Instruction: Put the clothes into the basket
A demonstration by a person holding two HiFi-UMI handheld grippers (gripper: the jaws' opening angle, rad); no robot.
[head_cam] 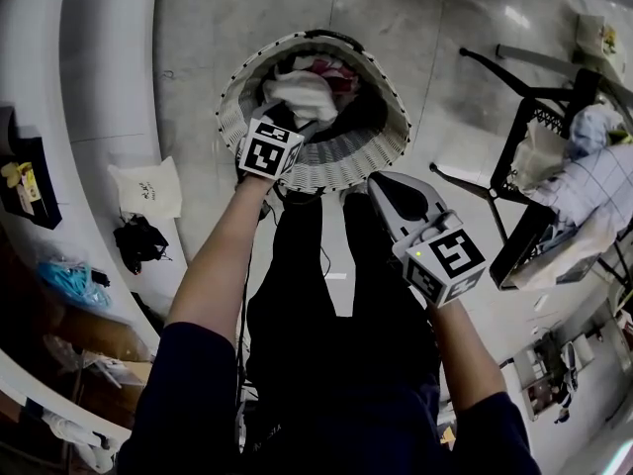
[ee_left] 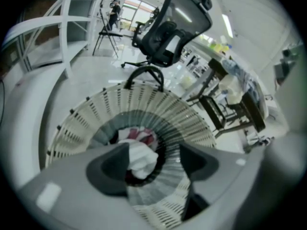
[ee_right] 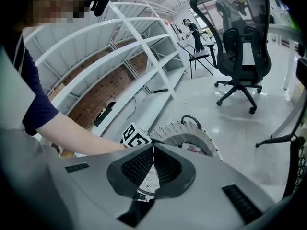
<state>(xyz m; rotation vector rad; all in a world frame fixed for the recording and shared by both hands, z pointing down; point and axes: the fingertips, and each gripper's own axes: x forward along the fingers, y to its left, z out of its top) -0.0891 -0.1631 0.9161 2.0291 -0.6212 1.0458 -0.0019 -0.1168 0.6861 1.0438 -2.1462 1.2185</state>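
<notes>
A round woven basket (head_cam: 381, 151) stands on the floor in front of my feet, with a white garment (head_cam: 302, 92) and something red and dark lying in it. My left gripper (head_cam: 294, 119) hangs over the basket's near side, pointing down into it. In the left gripper view the left gripper (ee_left: 153, 152) is open; the white garment (ee_left: 141, 157) lies below, close to the left finger, and the pads do not press on it. My right gripper (head_cam: 380, 186) hovers just outside the basket's near right rim. In the right gripper view the right gripper (ee_right: 152, 148) has its jaws together, with nothing between them.
A black rack (head_cam: 539, 166) draped with more clothes stands to the right. White shelving (head_cam: 89, 117) curves along the left, with a white bag (head_cam: 146, 188) and a dark bundle (head_cam: 138, 240) on the floor beside it. An office chair (ee_right: 240, 47) stands farther off.
</notes>
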